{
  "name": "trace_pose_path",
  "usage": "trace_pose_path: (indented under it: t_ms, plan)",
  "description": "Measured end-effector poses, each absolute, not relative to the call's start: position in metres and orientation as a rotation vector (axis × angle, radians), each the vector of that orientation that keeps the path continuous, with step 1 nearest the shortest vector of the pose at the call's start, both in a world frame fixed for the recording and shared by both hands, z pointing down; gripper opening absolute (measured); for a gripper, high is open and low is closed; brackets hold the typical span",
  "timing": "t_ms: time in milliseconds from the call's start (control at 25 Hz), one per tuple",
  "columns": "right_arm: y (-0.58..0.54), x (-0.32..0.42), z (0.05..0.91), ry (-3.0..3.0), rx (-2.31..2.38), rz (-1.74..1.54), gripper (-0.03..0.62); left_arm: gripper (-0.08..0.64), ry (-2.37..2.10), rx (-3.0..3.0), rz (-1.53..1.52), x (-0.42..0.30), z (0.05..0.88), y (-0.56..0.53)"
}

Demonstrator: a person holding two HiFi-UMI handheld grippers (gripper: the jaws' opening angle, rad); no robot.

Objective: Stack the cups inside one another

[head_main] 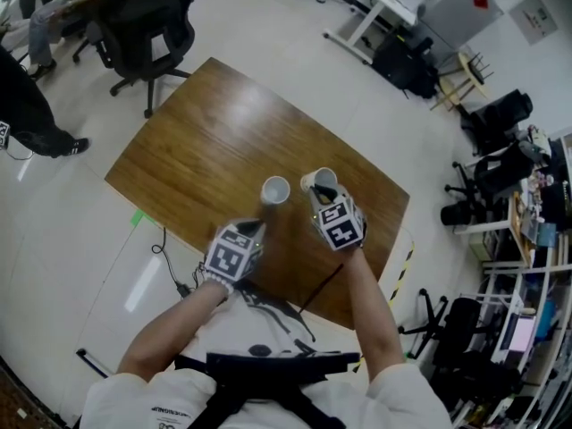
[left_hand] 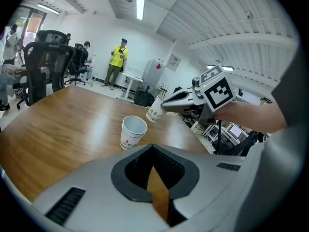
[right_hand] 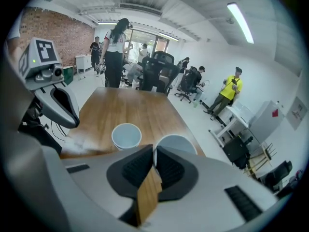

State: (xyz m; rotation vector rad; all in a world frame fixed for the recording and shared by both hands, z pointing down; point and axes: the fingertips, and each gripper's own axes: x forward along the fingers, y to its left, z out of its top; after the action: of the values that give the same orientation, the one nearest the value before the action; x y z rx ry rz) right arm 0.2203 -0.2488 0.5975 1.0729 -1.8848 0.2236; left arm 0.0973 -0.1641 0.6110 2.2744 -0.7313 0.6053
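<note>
Your right gripper [head_main: 320, 189] pinches one cup [head_main: 324, 178] by its rim above the wooden table [head_main: 206, 132]. Your left gripper [head_main: 256, 227], pressed together, sits at 7 o'clock of the standing cup [head_main: 275, 189]. There's an office chair [head_main: 147, 25] at 11.

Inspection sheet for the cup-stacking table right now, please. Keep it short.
Surface: wooden table, glossy, no spills seen.
Job's things: one paper cup upright on the table; second cup tilted, held by its rim; not yet nested.
Clutter: nothing seen.
Grippers: right tool shut on second cup's rim; left tool shut, empty.
Cables: black cable over the table's near edge; floor cable beside the table.
Surroundings: office chairs, people, shelving.
</note>
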Motion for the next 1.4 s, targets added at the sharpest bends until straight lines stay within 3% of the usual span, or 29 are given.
trace_pose_path:
  t_ms: [440, 1400]
  plan:
    - [-0.24, 0.165, 0.552, -2.016, 1.004, 0.142, 0.031, -0.005, -0.729, 2.274, 0.595, 0.093, 0.608, -0.158]
    - [-0.227, 0.116, 0.599, -1.953, 0.733, 0.076, 0.031, -0.005, -0.795, 2.229, 0.56, 0.068, 0.611, -0.161]
